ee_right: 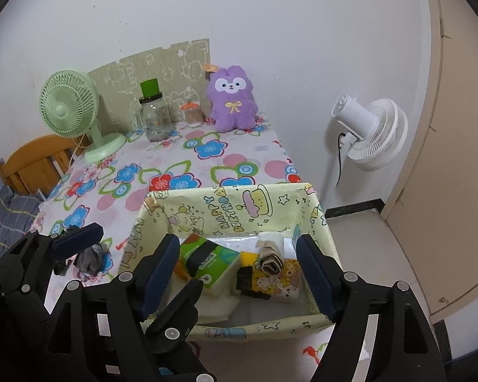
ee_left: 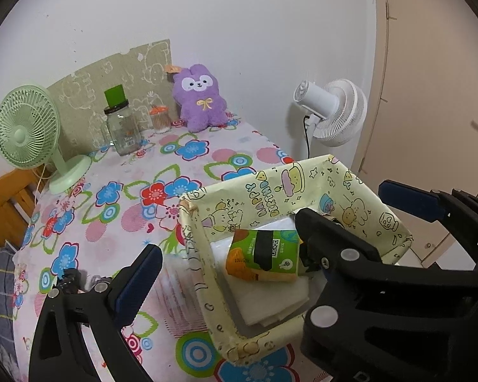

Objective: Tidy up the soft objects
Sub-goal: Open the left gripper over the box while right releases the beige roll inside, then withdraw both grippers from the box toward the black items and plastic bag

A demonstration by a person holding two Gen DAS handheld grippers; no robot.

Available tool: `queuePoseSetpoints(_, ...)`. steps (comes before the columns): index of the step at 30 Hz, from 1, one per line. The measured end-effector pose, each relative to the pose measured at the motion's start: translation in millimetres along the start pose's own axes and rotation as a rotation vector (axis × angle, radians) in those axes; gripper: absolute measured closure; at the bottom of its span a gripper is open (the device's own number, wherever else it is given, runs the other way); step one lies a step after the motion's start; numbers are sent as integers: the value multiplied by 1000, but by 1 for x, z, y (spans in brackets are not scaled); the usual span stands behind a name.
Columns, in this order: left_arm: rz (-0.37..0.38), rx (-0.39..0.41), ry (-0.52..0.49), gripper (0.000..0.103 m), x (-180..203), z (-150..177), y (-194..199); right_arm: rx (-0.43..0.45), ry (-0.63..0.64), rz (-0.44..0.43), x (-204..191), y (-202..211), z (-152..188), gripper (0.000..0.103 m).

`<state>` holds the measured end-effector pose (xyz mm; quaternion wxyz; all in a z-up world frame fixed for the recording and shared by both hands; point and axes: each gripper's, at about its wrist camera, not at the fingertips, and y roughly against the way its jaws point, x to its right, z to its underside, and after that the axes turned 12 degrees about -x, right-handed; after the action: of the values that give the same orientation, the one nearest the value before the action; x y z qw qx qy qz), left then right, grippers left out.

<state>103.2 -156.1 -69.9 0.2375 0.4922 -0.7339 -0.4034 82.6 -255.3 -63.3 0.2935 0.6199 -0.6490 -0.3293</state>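
Observation:
A pale yellow cartoon-print basket (ee_left: 271,191) (ee_right: 239,210) stands at the table's near right corner. Inside it lie a green tissue pack (ee_left: 264,254) (ee_right: 204,261), a yellow cartoon-print pack (ee_right: 280,281) with a rolled beige cloth (ee_right: 271,259) on it, and white folded sheets (ee_left: 271,302). My right gripper (ee_right: 239,273) (ee_left: 341,200) hangs open above the basket with nothing between its pads. My left gripper (ee_left: 229,254) (ee_right: 146,256) is open too and straddles the basket's left wall; its right finger is mostly hidden. A small dark bundle (ee_right: 92,259) (ee_left: 70,278) lies on the tablecloth by its left finger. A purple plush (ee_left: 199,98) (ee_right: 234,98) sits at the back.
At the back of the floral tablecloth (ee_left: 175,172) stand a green desk fan (ee_left: 25,127), a glass jar (ee_left: 121,127) and a cotton-swab jar (ee_left: 160,119). A white floor fan (ee_left: 334,111) and a door are to the right, past the table's edge. On the left is a wooden chair (ee_left: 3,203).

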Motion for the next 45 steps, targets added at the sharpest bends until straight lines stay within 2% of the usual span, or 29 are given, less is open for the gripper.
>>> queuePoseSetpoints(9, -12, 37, 10, 2, -12, 6, 20, 32, 8, -3, -17, 15, 0, 15)
queuePoseSetpoints(26, -24, 98, 30, 2, -42, 22, 53, 65, 36, 7, -59, 40, 2, 12)
queuePoseSetpoints(45, -42, 122, 77, 1, -88, 41, 68, 71, 63, -26, -110, 42, 3, 9)
